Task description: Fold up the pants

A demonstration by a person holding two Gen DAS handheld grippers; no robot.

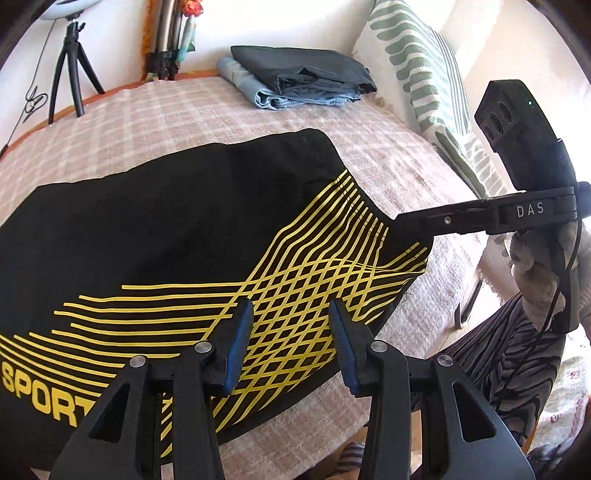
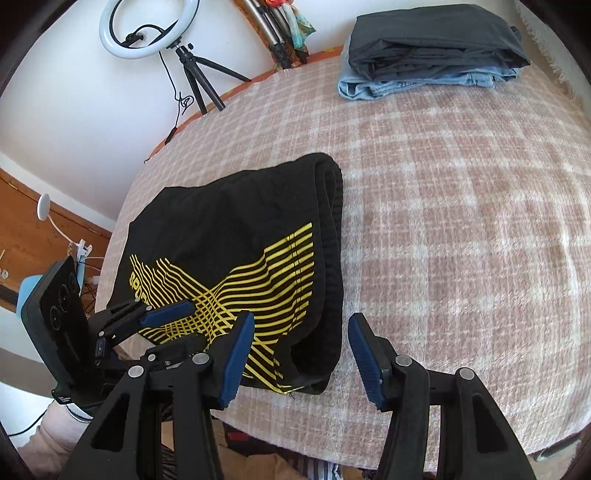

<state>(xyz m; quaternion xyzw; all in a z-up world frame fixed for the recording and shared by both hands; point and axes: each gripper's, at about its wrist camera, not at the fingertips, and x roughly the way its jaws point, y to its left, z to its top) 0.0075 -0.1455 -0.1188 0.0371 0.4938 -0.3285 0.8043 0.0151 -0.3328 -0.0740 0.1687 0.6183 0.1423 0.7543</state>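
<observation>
— Both grippers are spread wide, nothing caught between the blue pads. Left gripper [image 1: 291,343] hangs over the near edge of the black pants [image 1: 155,236], above the yellow criss-cross print, its jaws well apart.

— And the right one?

— Right gripper [image 2: 301,350] sits at the near right corner of the pants [image 2: 236,236], jaws parted too: one pad over the cloth, the other out over the checked blanket [image 2: 461,221]. From the left camera I see it reaching in from the side toward the cloth's right edge [image 1: 410,223]; whether it touches there I cannot tell.

— How do the pants lie?

— Folded into a squarish bundle near the front of the bed, the thick rolled edge along the right side, "SPORT" lettering toward the left.

— Anything else on the bed?

— Folded stack [image 2: 432,51] at the far end, dark garment on top of pale blue denim, well apart from the pants. Striped pillow [image 1: 417,74] against the wall, and ring light [image 2: 142,29] on a small tripod off to the left.
</observation>
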